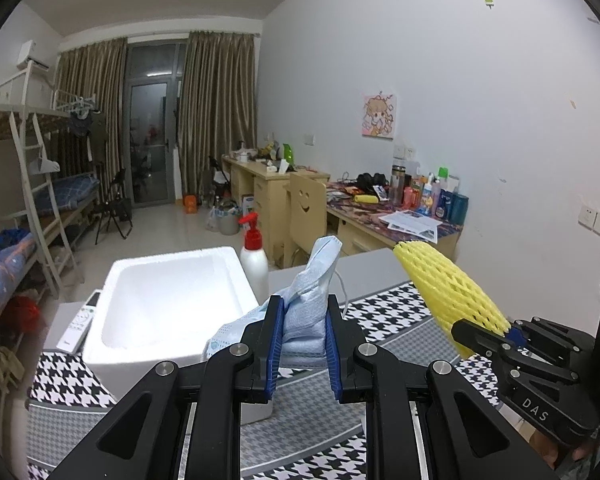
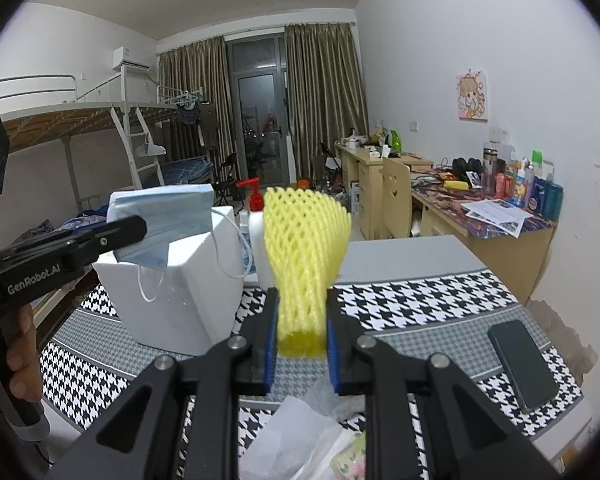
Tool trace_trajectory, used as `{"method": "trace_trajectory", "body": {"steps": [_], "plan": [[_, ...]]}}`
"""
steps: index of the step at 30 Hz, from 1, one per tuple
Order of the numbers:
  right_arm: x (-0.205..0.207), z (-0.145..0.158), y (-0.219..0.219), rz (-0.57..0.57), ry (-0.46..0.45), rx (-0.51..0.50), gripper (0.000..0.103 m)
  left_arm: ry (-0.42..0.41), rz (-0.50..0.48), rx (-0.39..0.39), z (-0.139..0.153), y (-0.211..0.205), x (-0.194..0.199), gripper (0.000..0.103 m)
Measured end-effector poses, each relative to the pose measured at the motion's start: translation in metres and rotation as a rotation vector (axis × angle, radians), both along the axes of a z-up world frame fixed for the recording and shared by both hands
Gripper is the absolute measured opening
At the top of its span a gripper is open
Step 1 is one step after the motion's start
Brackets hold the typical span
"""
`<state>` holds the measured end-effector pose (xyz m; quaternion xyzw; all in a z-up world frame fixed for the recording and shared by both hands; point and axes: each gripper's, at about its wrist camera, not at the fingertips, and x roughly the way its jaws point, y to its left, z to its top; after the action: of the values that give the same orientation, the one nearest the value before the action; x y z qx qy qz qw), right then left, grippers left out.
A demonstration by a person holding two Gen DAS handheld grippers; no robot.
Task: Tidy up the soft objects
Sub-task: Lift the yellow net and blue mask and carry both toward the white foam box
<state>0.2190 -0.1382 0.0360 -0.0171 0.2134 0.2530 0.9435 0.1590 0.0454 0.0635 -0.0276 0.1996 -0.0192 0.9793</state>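
My left gripper [image 1: 303,316] is shut on a stack of light blue face masks [image 1: 306,312] and holds it in the air to the right of the white foam box [image 1: 168,300]. In the right wrist view the masks [image 2: 168,220] hang in front of the box [image 2: 180,292], ear loops dangling. My right gripper [image 2: 302,320] is shut on a yellow foam fruit net [image 2: 304,248] and holds it upright above the table. In the left wrist view the net [image 1: 448,288] and right gripper [image 1: 496,334] are at the right.
A white pump bottle with a red top [image 1: 254,260] stands behind the box. A remote [image 1: 80,326] lies left of it. A dark phone [image 2: 524,364] lies on the houndstooth cloth [image 2: 420,300]. Plastic wrap and tissue [image 2: 300,432] lie at the near edge.
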Motion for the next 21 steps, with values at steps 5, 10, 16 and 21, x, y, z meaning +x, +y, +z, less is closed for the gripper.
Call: {"method": "trace_trajectory", "body": {"steps": [5, 10, 16, 21], "plan": [[0.005, 0.006, 0.008, 0.013, -0.010, -0.001, 0.024, -0.006, 0.019, 0.002, 0.006, 0.006, 0.004, 0.021], [0.006, 0.011, 0.016, 0.030, -0.023, -0.002, 0.024, -0.025, 0.039, 0.012, 0.013, 0.011, 0.003, 0.021], [0.009, 0.017, 0.026, 0.052, -0.032, -0.001, 0.024, -0.041, 0.063, 0.018, 0.019, 0.017, 0.004, 0.021], [0.011, 0.022, 0.034, 0.074, -0.039, -0.002, 0.024, -0.046, 0.085, 0.023, 0.022, 0.023, 0.006, 0.021]]}}
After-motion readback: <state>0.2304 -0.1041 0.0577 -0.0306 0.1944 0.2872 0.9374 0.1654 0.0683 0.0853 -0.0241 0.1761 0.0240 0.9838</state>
